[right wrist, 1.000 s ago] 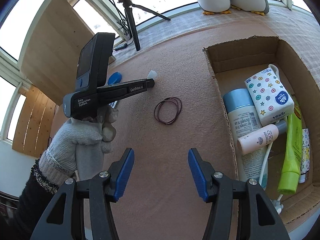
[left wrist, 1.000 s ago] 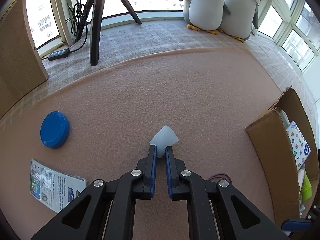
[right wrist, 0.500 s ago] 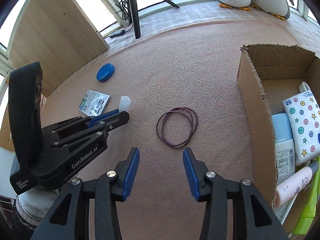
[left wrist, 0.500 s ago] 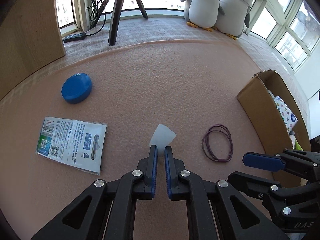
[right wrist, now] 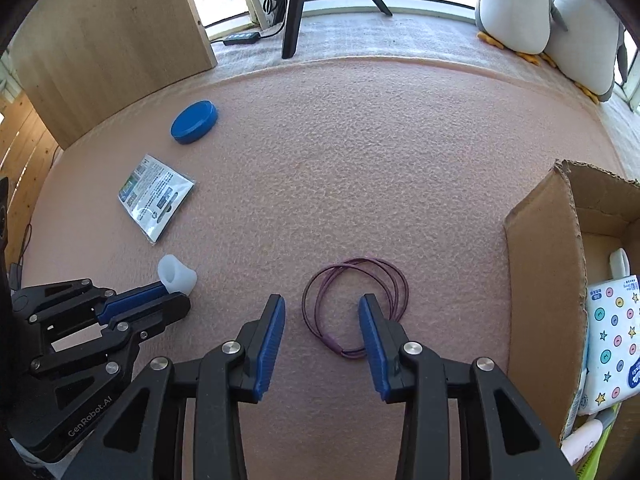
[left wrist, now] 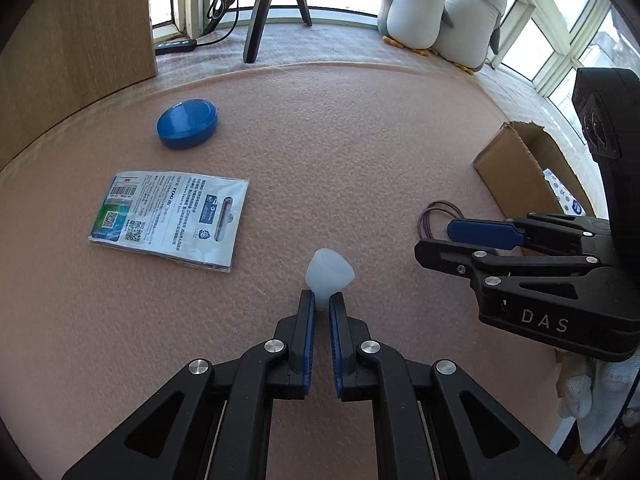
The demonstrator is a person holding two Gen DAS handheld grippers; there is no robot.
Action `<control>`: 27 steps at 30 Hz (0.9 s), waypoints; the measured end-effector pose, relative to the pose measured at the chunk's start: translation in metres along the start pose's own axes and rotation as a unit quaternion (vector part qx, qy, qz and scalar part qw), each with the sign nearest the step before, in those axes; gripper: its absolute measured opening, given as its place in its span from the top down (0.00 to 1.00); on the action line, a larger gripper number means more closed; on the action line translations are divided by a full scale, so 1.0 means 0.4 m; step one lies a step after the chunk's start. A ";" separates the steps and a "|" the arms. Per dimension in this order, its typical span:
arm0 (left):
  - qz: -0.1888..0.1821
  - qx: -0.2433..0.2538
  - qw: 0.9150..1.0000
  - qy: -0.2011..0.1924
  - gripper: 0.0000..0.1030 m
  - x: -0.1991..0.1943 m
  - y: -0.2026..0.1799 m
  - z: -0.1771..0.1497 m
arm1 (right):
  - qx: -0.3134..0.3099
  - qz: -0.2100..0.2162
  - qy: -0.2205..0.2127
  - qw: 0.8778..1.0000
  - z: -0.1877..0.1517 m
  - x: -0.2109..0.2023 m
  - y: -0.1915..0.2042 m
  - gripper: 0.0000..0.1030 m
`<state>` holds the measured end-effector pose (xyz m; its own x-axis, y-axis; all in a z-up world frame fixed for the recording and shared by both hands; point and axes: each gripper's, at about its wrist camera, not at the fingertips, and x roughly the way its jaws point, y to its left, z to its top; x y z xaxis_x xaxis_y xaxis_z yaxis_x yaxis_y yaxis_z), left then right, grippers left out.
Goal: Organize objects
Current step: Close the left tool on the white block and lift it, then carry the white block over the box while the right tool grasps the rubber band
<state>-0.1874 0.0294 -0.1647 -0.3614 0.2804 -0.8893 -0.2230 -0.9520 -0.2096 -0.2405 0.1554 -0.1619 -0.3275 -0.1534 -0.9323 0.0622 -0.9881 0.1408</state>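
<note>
White cap [left wrist: 329, 272] sits pinched in our left gripper [left wrist: 321, 300] above the pink mat [left wrist: 360, 140]; our right gripper [right wrist: 322, 312] hangs spread wide over the purple cord loop [right wrist: 356, 304].

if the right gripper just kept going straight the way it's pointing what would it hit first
Most likely the purple hair ties lying on the pink mat: the open right gripper points right at them. Its height above them is unclear.
</note>
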 end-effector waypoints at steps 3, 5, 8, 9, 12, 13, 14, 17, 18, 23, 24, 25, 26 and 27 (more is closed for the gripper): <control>-0.004 -0.004 1.000 0.001 0.93 -0.003 0.006 -0.004 | -0.008 0.001 0.003 1.000 -0.012 -0.005 0.004 0.66; -0.006 -0.005 1.000 0.002 0.93 -0.004 0.006 -0.009 | -0.023 -0.007 0.004 1.000 -0.028 -0.008 0.014 0.67; -0.009 -0.006 1.000 0.003 0.93 -0.007 0.007 -0.014 | -0.050 -0.030 -0.001 0.998 -0.050 -0.009 0.033 0.73; -0.009 -0.004 1.000 0.003 0.93 -0.008 0.006 -0.016 | -0.056 -0.037 -0.004 0.998 -0.057 -0.011 0.036 0.76; -0.009 -0.003 1.000 0.004 0.93 -0.010 0.003 -0.022 | -0.056 -0.034 -0.002 0.998 -0.070 -0.016 0.034 0.93; -0.008 -0.003 1.000 0.004 0.93 -0.010 0.003 -0.022 | -0.057 -0.035 -0.003 0.998 -0.075 -0.018 0.035 0.96; -0.009 -0.004 1.000 0.004 0.93 -0.011 0.003 -0.023 | -0.059 -0.038 -0.004 0.998 -0.081 -0.020 0.037 0.96; -0.012 -0.003 1.000 0.004 0.93 -0.013 -0.003 -0.031 | -0.061 -0.040 -0.005 0.997 -0.100 -0.025 0.043 0.96; -0.014 -0.004 1.000 0.005 0.93 -0.015 -0.006 -0.035 | -0.057 -0.034 -0.002 0.998 -0.107 -0.029 0.044 0.96; -0.025 -0.004 1.000 0.007 0.93 -0.027 -0.024 -0.059 | -0.021 0.013 0.001 1.000 -0.142 -0.054 0.034 0.96; -0.027 -0.003 1.000 0.007 0.93 -0.032 -0.028 -0.064 | -0.013 0.023 -0.001 1.000 -0.148 -0.064 0.030 0.96; -0.029 -0.003 1.000 0.007 0.93 -0.036 -0.031 -0.066 | -0.006 0.032 -0.005 0.999 -0.154 -0.076 0.027 0.96; -0.031 -0.002 1.000 0.006 0.93 -0.042 -0.035 -0.068 | 0.001 0.039 -0.010 0.999 -0.161 -0.091 0.024 0.96; -0.032 -0.001 0.999 0.005 0.93 -0.049 -0.038 -0.069 | 0.006 0.045 -0.016 0.999 -0.167 -0.108 0.022 0.96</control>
<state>-0.1519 0.0351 -0.1554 -0.3382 0.3400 -0.8775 -0.2431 -0.9324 -0.2676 -0.1630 0.1542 -0.1428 -0.3511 -0.2415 -0.9047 0.0818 -0.9704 0.2273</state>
